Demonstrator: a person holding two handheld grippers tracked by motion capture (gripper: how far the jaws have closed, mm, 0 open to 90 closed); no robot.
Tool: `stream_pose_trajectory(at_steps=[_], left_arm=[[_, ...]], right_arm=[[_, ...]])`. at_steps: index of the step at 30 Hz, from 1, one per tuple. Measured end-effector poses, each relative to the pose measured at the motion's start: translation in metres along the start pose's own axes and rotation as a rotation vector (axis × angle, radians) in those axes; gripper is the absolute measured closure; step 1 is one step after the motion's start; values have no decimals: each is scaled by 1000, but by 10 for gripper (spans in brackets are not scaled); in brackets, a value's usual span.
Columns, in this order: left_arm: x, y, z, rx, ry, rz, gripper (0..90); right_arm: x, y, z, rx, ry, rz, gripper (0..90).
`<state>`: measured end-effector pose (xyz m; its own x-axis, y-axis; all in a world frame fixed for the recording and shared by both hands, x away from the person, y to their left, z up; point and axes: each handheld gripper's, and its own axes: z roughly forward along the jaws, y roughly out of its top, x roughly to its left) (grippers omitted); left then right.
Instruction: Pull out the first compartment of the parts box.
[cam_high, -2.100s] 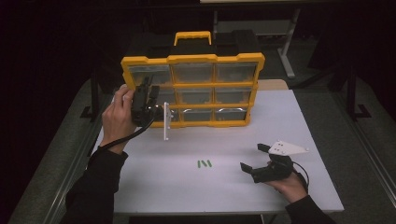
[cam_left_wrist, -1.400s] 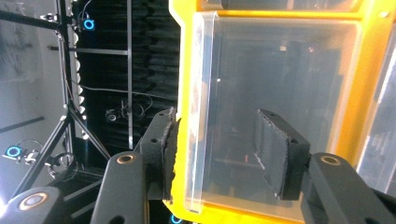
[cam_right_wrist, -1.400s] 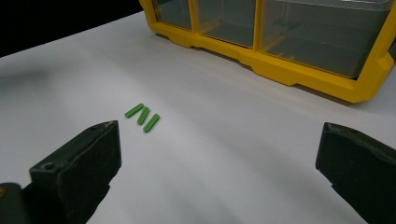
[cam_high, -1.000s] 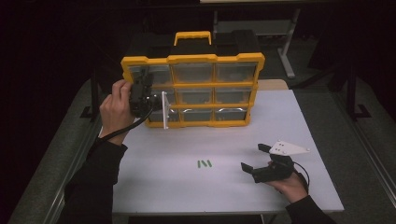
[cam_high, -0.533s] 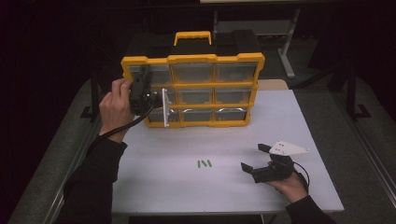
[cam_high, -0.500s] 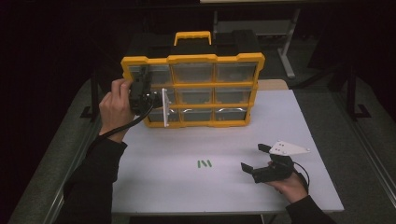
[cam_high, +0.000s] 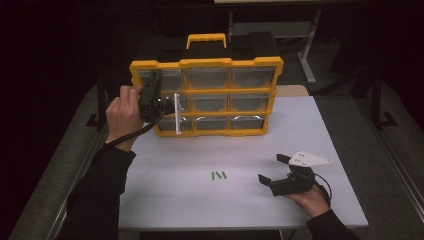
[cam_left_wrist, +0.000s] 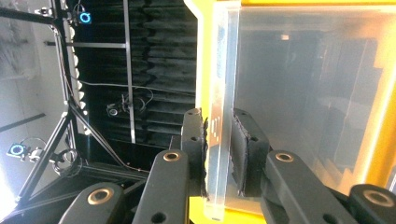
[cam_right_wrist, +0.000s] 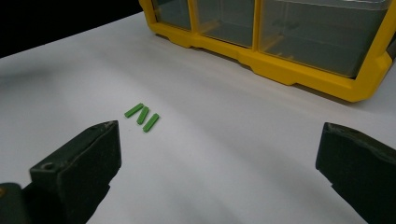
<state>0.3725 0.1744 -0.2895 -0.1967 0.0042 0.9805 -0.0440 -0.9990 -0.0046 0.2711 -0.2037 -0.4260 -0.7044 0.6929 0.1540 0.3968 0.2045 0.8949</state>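
Note:
A yellow organizer with clear drawers stands at the back of the white table. My left gripper, turned on its side, is at the left column's middle drawer. In the left gripper view its jaws have just been closing, and my left gripper is now shut on the drawer's clear front lip. Three small green strips lie side by side at mid-table. My right gripper rests open on the table to their right. The right gripper view has the green strips ahead and left of the gripper.
The organizer's yellow carry handle sticks up at the top. A cable trails from the left gripper along the forearm. The table's front edge lies just under both sleeves; dark floor and a metal stand surround the table.
The left hand shifted slightly up and in toward the organizer's left column, and its jaws closed onto the drawer's front lip. The right hand and the green strips stayed put.

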Motion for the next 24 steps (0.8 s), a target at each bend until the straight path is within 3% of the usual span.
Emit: stream_pose_trajectory(at_steps=[17, 24], left_arm=[[0, 2, 0, 7, -6, 56, 798], [0, 2, 0, 3, -7, 51, 809]], right_arm=[[0, 0, 1, 4, 2, -2, 0], [0, 0, 0, 2, 1, -1, 0]])
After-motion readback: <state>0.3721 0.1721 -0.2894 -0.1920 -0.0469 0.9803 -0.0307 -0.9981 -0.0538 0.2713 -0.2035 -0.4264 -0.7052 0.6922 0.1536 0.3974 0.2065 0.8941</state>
